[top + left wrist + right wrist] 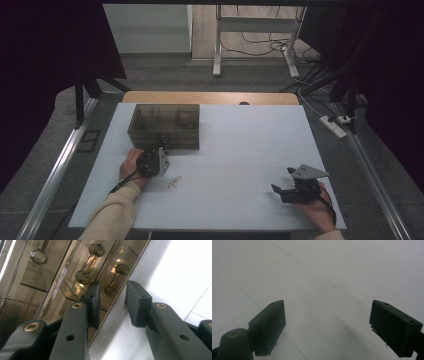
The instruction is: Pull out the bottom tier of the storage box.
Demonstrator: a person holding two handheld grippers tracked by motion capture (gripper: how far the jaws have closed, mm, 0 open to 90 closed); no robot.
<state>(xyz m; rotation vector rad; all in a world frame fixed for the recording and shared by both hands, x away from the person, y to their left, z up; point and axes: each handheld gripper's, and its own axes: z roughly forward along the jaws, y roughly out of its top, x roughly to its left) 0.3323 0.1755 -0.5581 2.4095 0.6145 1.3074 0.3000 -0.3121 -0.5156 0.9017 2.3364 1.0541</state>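
A smoky see-through drawer box (164, 126) stands at the back left of the white table (240, 150). My left gripper (159, 153) is right at its front face, turned on its side. In the left gripper view the gripper (112, 302) is open, its jaws a small gap apart, and the dumbbell-shaped knob (115, 280) of the drawer nearest the table lies just ahead of that gap. Two more knobs (88, 264) show on the drawers beyond. My right gripper (283, 180) rests near the front right, wide open (327, 327) over bare table.
A small shiny chain-like object (174, 182) lies on the table just right of the left hand. A wooden edge (210, 97) runs behind the white surface. Metal rails (65, 160) flank the table, and a power strip (334, 125) lies on the floor at the right.
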